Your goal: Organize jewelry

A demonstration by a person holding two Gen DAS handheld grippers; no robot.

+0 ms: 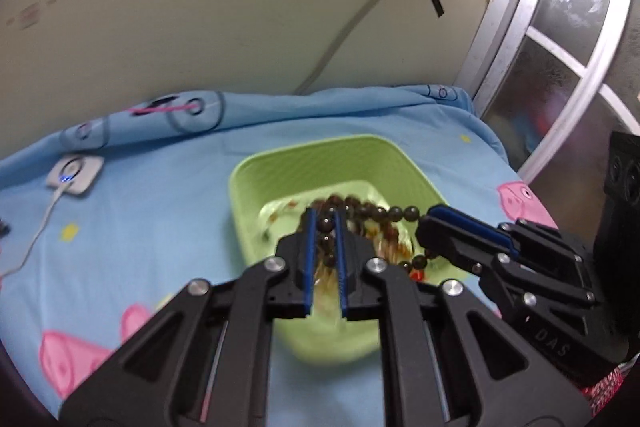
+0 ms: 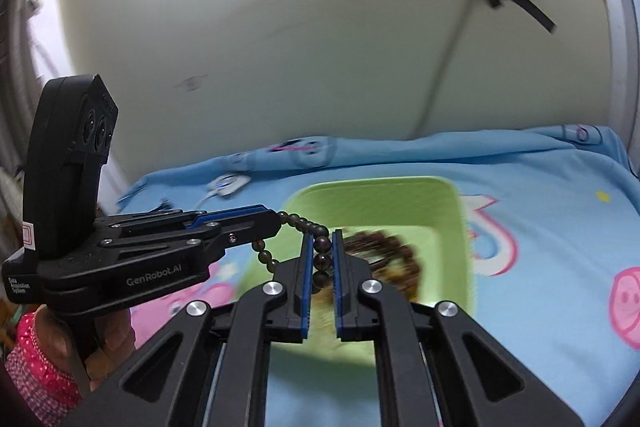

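Both grippers are holding one dark bead strand stretched above the green bin, which is sitting on a bed with a blue pig-print sheet. The left gripper is pinching the strand with its jaws clamped on beads, and the right gripper is doing the same on its own stretch, jaws closed onto a bead column. Relative to the bin, the strand is hanging over the interior near its middle, its long axis running side to side between the two grips, with a slack loop drooping toward the bin floor. More beaded jewelry is lying on the bin floor directly under the strand, though motion blur is making it hard to tell whether that pile is separate or part of the same strand. Neither hand is clearly nearer the bin; both are sitting over its near half, close together, the right gripper appearing at the bin's right side in the left wrist view. The coming move probably turns on the strand being straight above the bin opening, so lowering or releasing would drop it inside.
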